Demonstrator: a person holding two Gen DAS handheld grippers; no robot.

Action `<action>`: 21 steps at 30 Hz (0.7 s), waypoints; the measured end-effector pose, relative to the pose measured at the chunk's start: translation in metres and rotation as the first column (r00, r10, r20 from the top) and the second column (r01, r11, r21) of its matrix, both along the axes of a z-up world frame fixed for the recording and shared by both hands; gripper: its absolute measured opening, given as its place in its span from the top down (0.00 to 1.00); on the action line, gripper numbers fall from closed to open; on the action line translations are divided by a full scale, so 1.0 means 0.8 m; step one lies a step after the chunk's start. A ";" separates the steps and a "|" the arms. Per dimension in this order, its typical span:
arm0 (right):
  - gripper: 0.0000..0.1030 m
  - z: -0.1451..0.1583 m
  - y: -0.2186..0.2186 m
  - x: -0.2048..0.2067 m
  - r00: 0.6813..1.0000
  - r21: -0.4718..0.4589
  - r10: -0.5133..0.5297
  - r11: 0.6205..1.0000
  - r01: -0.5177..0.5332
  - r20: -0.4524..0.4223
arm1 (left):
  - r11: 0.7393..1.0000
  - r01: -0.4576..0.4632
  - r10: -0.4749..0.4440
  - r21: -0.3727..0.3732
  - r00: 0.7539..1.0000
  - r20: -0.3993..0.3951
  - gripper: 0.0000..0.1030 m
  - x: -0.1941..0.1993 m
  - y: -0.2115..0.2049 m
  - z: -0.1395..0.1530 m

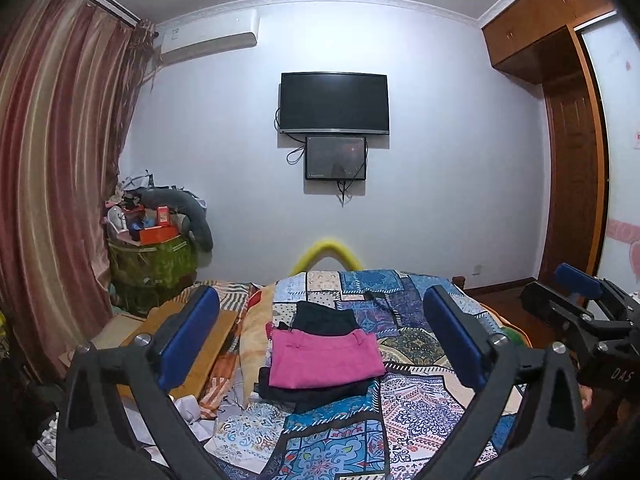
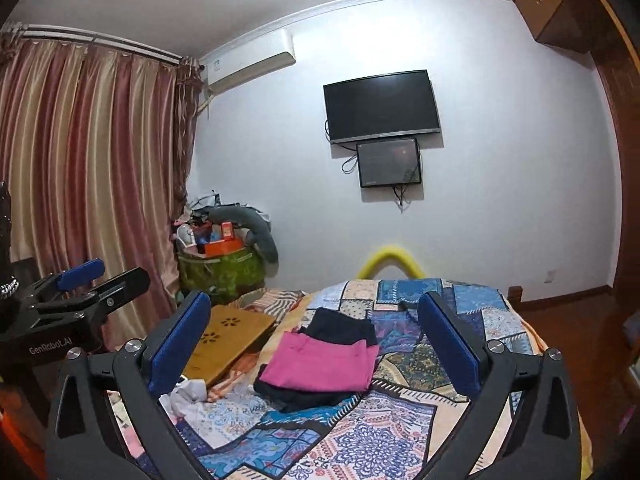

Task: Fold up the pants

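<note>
Pink pants (image 1: 325, 358) (image 2: 320, 362) lie folded into a flat rectangle on the patchwork bedspread (image 1: 404, 408) (image 2: 400, 420), roughly mid-bed. They sit on top of a dark folded garment (image 1: 316, 394) (image 2: 308, 396) whose edges stick out along the near side & left of the pink. Touching the pink pants' far edge is another folded black garment (image 1: 326, 318) (image 2: 344, 328), a bit further up the bed.

Left of the pink pants, off the bedspread's edge: a wooden lap tray (image 1: 192, 354) (image 2: 230, 338) w/ flower cutouts, plus crumpled white cloth (image 2: 186, 396) just nearer than it.

Left gripper (image 1: 320, 336) hangs above the bed, nearer than the pink pants, not touching them; jaws spread wide, nothing btwn the blue pads (image 1: 188, 336). Right gripper (image 2: 316, 340) likewise above the bed, jaws wide apart, empty, pants seen btwn its pads (image 2: 178, 344) but well beyond them. Each gripper shows at the edge of the other's view: right one (image 1: 576, 300) to the right of the pants, left one (image 2: 86, 280) to the left.

Beyond the pants: yellow curved tube (image 1: 326, 252) (image 2: 394, 260) at the bed's far end, then the wall w/ a dark TV (image 1: 334, 103) (image 2: 382, 106) & a smaller screen (image 1: 336, 158) (image 2: 389, 163) under it. Far left of the pants: green bin (image 1: 154, 266) (image 2: 220, 268) piled w/ boxes, striped curtain (image 1: 56, 160) (image 2: 88, 160).
</note>
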State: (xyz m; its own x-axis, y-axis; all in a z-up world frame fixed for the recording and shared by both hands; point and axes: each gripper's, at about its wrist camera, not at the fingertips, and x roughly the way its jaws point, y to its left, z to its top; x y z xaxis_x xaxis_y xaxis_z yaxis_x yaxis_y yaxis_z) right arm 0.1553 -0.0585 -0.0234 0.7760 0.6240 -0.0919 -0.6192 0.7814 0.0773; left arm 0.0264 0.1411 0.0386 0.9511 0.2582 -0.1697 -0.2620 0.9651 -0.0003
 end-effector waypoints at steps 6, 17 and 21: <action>0.00 -0.009 -0.001 -0.006 1.000 -0.007 0.001 1.000 -0.001 -0.002 | 1.000 -0.005 0.005 -0.013 1.000 -0.007 0.00 0.000 0.004 -0.007; 0.00 -0.015 -0.002 -0.006 1.000 -0.020 -0.001 1.000 0.001 -0.015 | 0.999 -0.010 0.009 -0.030 1.000 -0.027 0.00 0.003 0.011 -0.014; 0.00 -0.014 -0.003 -0.008 1.000 -0.024 -0.006 1.000 0.005 -0.012 | 0.999 -0.010 0.009 -0.033 1.000 -0.026 0.00 0.003 0.013 -0.015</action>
State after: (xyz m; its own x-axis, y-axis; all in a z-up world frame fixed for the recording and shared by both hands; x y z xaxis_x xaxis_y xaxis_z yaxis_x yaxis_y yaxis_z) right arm 0.1490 -0.0607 -0.0344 0.7782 0.6173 -0.1159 -0.6141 0.7865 0.0658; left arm 0.0288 0.1512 0.0265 0.9437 0.2611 -0.2032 -0.2717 0.9620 -0.0256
